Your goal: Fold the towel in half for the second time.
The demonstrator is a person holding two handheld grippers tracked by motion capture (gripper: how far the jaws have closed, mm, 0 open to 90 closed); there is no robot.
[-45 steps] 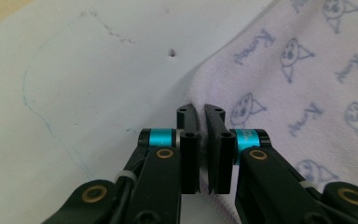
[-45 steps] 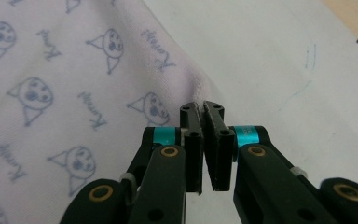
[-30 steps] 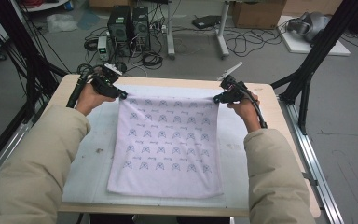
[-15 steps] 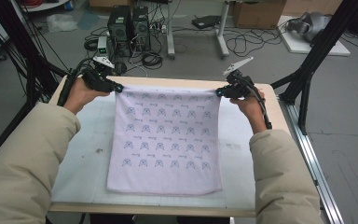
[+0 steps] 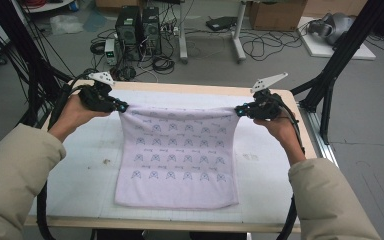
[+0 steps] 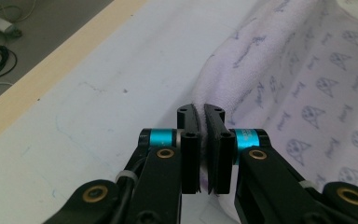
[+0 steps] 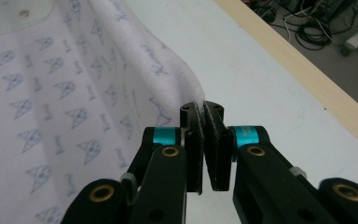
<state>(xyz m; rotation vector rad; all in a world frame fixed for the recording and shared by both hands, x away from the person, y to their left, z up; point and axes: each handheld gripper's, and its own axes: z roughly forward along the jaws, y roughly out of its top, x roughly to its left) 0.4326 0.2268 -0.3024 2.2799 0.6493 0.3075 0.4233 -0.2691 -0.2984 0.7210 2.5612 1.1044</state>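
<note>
L gripper [image 5: 121, 107] & R gripper [image 5: 240, 110] each pinch far towel [image 5: 177, 160] corner, lifted; near edge on tabletop [image 5: 75, 170].

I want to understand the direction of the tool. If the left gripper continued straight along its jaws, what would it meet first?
The left gripper, shut on a far corner of the towel, points along its raised far edge. It would push into that cloth first; beyond it, probably the right gripper, though depth is unclear.

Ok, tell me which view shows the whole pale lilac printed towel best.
The high view: it takes in the whole pale lilac printed towel, far edge lifted, near edge on the white table mat. The left gripper view and right gripper view each show one pinched corner and nearby cloth.
</note>
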